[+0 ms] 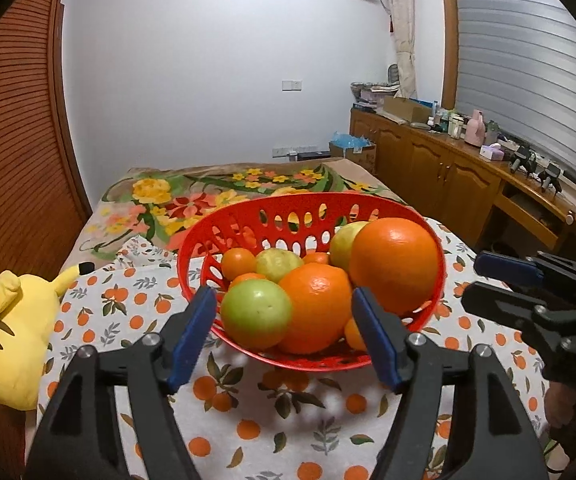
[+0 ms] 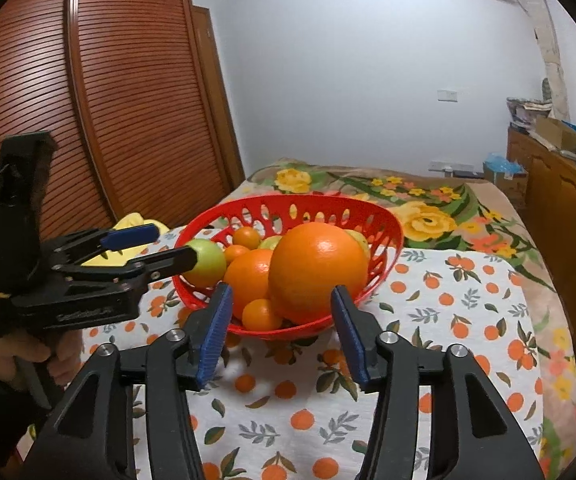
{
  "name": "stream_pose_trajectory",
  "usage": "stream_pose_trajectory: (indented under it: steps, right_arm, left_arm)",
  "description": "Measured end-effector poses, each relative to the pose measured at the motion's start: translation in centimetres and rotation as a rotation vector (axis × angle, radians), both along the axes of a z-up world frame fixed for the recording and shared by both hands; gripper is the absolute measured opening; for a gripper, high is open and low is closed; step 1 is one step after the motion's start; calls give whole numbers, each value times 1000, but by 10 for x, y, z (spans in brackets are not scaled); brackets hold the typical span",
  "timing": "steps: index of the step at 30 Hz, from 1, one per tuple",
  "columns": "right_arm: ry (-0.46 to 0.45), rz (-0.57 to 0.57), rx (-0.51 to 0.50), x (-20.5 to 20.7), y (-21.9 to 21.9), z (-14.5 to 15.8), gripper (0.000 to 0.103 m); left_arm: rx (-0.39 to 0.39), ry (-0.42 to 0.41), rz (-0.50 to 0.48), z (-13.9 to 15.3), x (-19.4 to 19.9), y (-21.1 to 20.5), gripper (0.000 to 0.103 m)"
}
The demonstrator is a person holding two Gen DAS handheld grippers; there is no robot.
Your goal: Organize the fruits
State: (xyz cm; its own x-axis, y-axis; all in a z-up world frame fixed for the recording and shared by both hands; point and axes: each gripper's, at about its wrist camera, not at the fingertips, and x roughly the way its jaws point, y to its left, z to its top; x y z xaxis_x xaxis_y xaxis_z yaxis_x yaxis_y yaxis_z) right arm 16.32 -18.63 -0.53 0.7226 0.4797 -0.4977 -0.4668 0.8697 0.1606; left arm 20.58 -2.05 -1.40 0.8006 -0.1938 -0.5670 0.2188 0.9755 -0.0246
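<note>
The red basket (image 1: 248, 216) is seen as an oval whose long axis runs left to right across the left wrist view, its open mouth turned upward and its slotted wall rising at the back. It is set on the worktop (image 1: 288, 412), which is covered by a cloth printed with small oranges and leaves. The basket is heaped with fruit: a large orange (image 1: 394, 264) sits highest at the right, a second orange (image 1: 320, 308) lies just beside it, and a green apple (image 1: 256, 314) rests at the near left rim. Smaller oranges and pale green fruits are packed behind these; their number cannot be counted surely, since the front fruit hides them.

A yellow plush toy (image 1: 12, 340) is lying at the worktop's left edge, well apart from the basket. A flowered bed (image 1: 208, 196) is seen behind, and wooden cabinets (image 1: 440, 168) line the right wall.

The left hand-held gripper (image 1: 284, 332) is held spread wide before the basket's near rim, nothing between its blue pads. The right hand-held gripper (image 2: 282, 332) is likewise spread and empty, facing the large orange.
</note>
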Motion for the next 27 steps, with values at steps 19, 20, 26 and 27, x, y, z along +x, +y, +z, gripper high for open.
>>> stream_pose_trajectory:
  steps: [19, 20, 26, 27]
  right_arm:
    - [-47, -103, 5, -7, -11, 6, 91]
    - [-49, -106, 4, -7, -11, 7, 92]
    - [-63, -115, -3, -11, -10, 10, 93]
    - [-66, -117, -4, -12, -10, 10, 93]
  left_arm:
    - [-35, -63, 19, 15, -25, 5, 97]
    - [-38, -62, 21, 15, -27, 5, 97]
    - [-56, -67, 59, 21, -36, 9, 97]
    - [-57, -66, 59, 21, -37, 11, 97]
